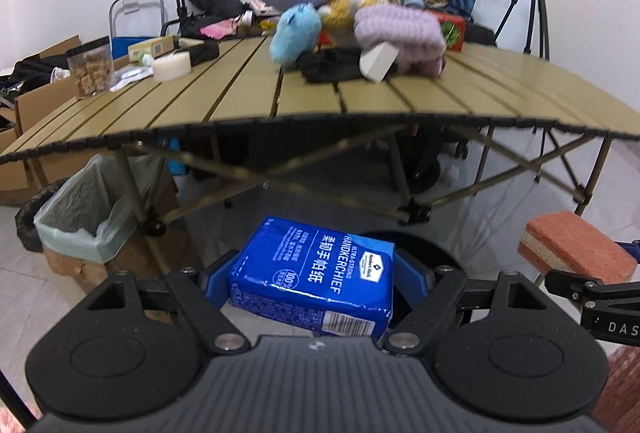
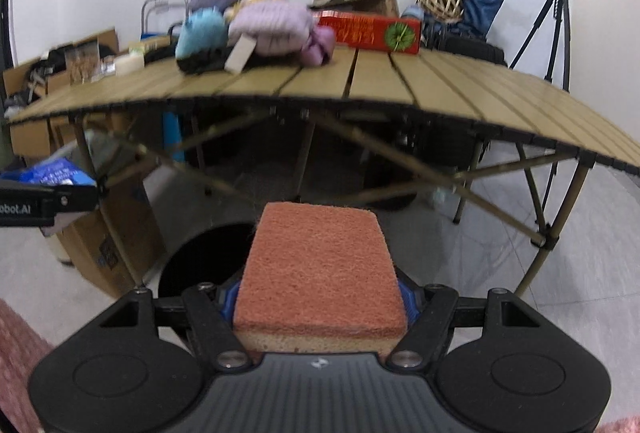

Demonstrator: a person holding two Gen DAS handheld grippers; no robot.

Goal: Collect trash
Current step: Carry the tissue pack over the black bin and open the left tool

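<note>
Left gripper (image 1: 316, 273): clamped on blue tissue pack (image 1: 316, 273). Right gripper (image 2: 320, 293): clamped on orange sponge (image 2: 318, 269). Both held below the table (image 1: 360, 105) front edge.

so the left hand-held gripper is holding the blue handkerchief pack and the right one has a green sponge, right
Not quite. The right hand-held gripper holds an orange-topped rectangular sponge, not green, as the right wrist view shows. The left hand-held gripper does hold the blue plastic handkerchief pack.
</note>
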